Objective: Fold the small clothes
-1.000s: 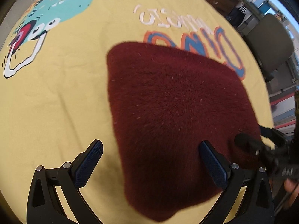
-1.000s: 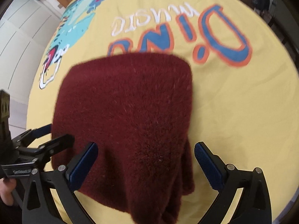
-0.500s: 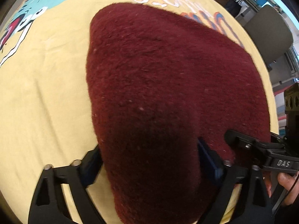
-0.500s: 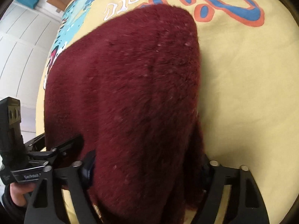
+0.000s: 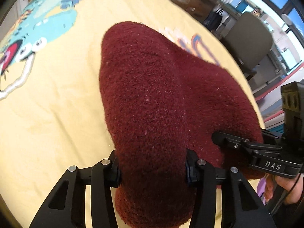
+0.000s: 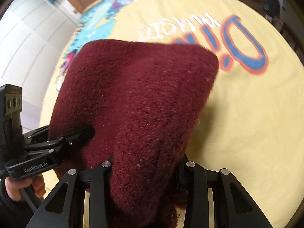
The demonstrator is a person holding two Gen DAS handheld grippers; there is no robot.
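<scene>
Left wrist view: the left tool (image 5: 152, 163) pinches the near edge of the maroon fuzzy garment (image 5: 161, 98), bunched over the yellow dinosaur-print cloth (image 5: 47, 123) on the table. To its right, the right tool (image 6: 144, 167) pinches the same near edge, 2 grips side by side, with a grey chair (image 5: 248, 41) far right.

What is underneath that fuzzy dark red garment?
The dark red garment lies over a yellow cloth printed with a cartoon dinosaur and lettering. It covers part of the lettering. Whatever the yellow cloth itself rests on is hidden.
</scene>
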